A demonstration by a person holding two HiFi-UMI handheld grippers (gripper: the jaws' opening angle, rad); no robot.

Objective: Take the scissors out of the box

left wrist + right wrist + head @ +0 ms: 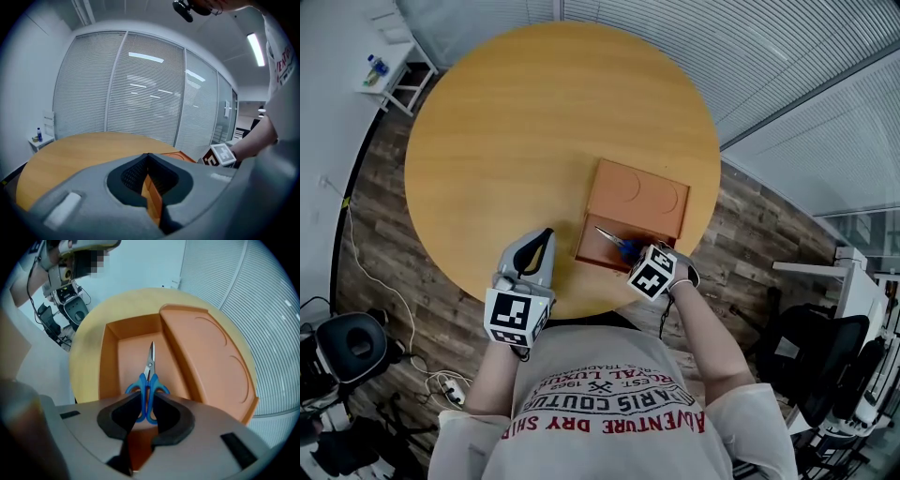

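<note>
Between the closing jaws of the right gripper [147, 404] sit the blue handles of the scissors [150, 373], not squeezed tight yet. They lie flat below it, inside the box [108, 357]. Lifting them out is left to do. Off to its side, the left gripper [547, 234] is pinched closed, holding nothing.

The round table [506, 141] looks like smooth wood with a soft shine. The box [110, 362] and its lid [206, 357] are orange, smooth and matt, like plastic. The scissors [149, 377] have shiny metal blades and glossy blue plastic handles. The floor [394, 272] looks like dark, rough wood planks. The left gripper [148, 155] is dull grey plastic with black ribbed pads. The person's shirt [609, 431] is soft grey cloth.
</note>
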